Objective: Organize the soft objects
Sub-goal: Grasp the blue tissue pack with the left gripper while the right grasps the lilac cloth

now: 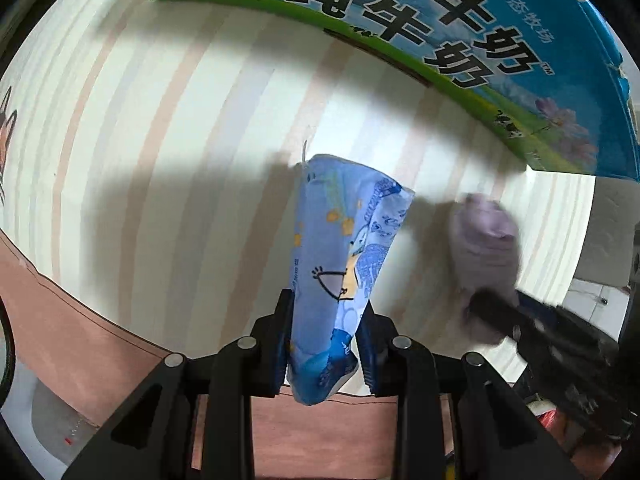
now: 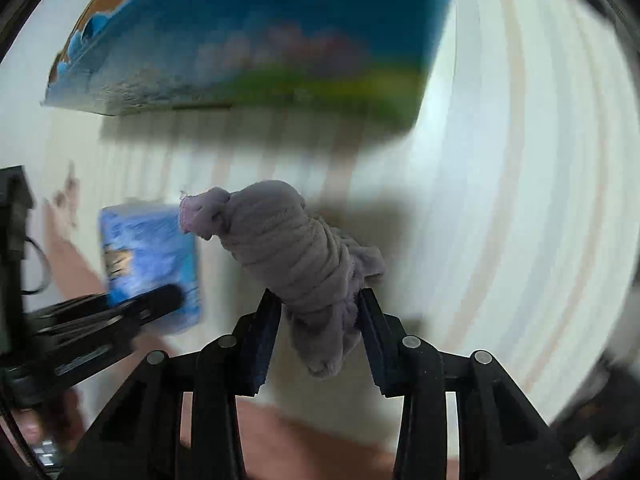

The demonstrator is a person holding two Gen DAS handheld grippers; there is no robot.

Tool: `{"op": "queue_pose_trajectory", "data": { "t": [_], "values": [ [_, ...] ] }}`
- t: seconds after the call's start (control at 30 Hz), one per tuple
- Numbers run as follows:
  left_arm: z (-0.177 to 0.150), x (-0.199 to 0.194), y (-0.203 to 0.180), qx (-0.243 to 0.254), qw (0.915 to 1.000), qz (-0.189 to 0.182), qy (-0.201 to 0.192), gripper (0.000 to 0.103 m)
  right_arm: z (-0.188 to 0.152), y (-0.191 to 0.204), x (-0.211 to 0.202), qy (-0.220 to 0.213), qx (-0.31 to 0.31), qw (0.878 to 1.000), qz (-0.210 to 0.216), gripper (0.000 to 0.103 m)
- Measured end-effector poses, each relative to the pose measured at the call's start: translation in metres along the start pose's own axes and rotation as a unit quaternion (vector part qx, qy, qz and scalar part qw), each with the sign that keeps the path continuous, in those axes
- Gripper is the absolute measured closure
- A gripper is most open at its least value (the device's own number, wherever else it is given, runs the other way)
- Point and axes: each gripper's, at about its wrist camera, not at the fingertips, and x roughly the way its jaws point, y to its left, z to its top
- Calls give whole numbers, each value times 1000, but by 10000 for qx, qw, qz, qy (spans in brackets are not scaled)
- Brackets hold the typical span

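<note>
My left gripper point(image 1: 325, 312) is shut on a folded blue cartoon-print cloth point(image 1: 346, 248) and holds it above the striped sheet. My right gripper point(image 2: 318, 308) is shut on a rolled lilac sock bundle point(image 2: 288, 248) with a pink cuff, also held above the sheet. In the left wrist view the lilac bundle point(image 1: 486, 240) and the right gripper point(image 1: 496, 310) show blurred to the right. In the right wrist view the blue cloth point(image 2: 150, 256) and the left gripper point(image 2: 160, 300) show at the left.
A blue and green milk carton box point(image 1: 460, 40) stands at the far side of the cream striped sheet point(image 1: 180, 140); it also shows in the right wrist view point(image 2: 260, 40). A pink-brown border point(image 1: 80, 300) runs along the sheet's near edge.
</note>
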Motion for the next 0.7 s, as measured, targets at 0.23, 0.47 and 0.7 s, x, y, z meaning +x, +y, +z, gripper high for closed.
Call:
{"op": "queue_pose_trajectory", "data": {
  "t": [0.23, 0.47, 0.7],
  "values": [
    [17, -4, 5, 226, 9996, 122, 108, 77, -4, 25, -24, -576, -509, 9960, -464, 33],
    [31, -12, 23, 365, 9990, 235, 84, 80, 13, 66, 4, -295, -981, 9937, -457, 34],
    [32, -48, 34, 706, 9959, 475, -300, 82, -17, 65, 36, -13, -175, 9997, -189, 63]
  ]
}}
